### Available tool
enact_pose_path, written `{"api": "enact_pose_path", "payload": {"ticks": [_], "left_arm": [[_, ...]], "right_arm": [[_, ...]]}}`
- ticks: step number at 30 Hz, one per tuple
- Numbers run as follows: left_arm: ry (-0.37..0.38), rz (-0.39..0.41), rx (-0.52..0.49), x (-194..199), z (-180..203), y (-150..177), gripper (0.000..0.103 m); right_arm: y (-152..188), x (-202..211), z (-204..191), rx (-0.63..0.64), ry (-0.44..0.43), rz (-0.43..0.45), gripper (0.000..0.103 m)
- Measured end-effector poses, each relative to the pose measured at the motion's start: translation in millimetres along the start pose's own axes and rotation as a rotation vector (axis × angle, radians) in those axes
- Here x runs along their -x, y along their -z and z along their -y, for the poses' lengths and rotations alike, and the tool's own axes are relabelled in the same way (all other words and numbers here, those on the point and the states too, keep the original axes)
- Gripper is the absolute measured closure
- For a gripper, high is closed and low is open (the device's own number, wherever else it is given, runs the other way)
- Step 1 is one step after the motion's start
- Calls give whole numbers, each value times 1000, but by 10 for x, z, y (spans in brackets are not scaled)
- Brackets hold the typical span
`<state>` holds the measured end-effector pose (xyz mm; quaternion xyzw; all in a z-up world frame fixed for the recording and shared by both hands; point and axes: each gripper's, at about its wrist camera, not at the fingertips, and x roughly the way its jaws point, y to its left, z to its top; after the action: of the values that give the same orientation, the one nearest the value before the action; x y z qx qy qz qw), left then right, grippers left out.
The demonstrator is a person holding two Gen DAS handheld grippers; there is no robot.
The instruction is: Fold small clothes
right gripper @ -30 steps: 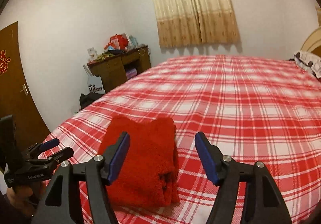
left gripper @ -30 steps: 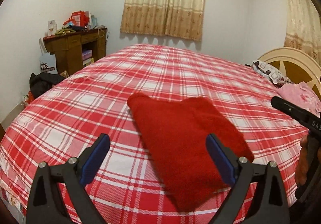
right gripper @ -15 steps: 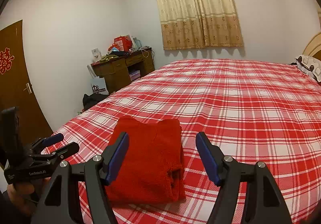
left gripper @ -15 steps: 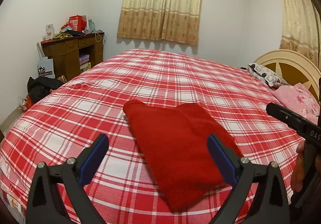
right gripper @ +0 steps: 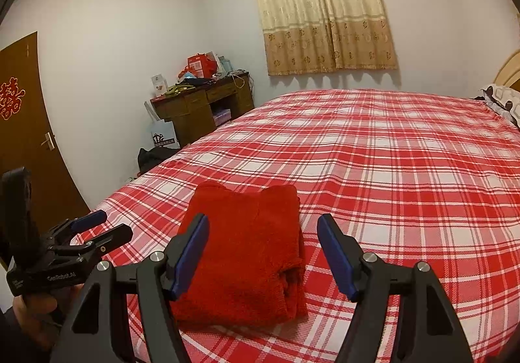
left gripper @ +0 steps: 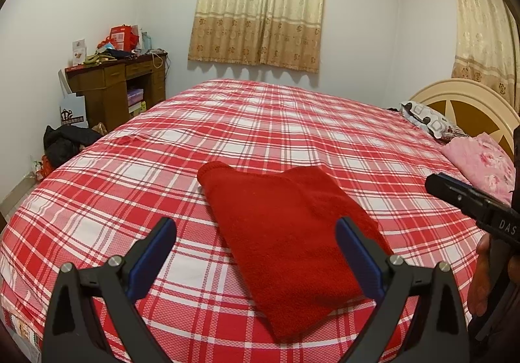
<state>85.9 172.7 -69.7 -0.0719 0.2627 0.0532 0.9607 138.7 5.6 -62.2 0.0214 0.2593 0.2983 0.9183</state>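
A folded red garment [left gripper: 286, 233] lies flat on the red-and-white plaid bed [left gripper: 260, 122], near its front edge; it also shows in the right wrist view [right gripper: 247, 259]. My left gripper [left gripper: 256, 252] is open and empty, held above and in front of the garment. My right gripper [right gripper: 263, 249] is open and empty, also held back above the garment. The right gripper's body shows at the right edge of the left wrist view [left gripper: 471, 203]. The left gripper shows at the lower left of the right wrist view [right gripper: 94, 229].
A wooden desk [left gripper: 117, 86] with clutter stands at the far left wall, with dark bags [left gripper: 65, 142] on the floor beside it. Pillows [left gripper: 429, 119] and a pink cloth [left gripper: 481, 158] lie by the headboard [left gripper: 468, 103]. A brown door [right gripper: 26, 135] is at left.
Both grippers have pulled back and risen slightly from the folded garment, so it looks smaller and farther. The garment has not moved. Both grippers stay open.
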Motion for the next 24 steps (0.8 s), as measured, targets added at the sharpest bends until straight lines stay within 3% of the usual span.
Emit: {"api": "enact_pose_path", "payload": {"ticks": [24], "left_arm": [[2, -5, -8, -7, -9, 10, 3]], "right_arm": [[49, 4, -53, 11, -12, -10, 33]]}}
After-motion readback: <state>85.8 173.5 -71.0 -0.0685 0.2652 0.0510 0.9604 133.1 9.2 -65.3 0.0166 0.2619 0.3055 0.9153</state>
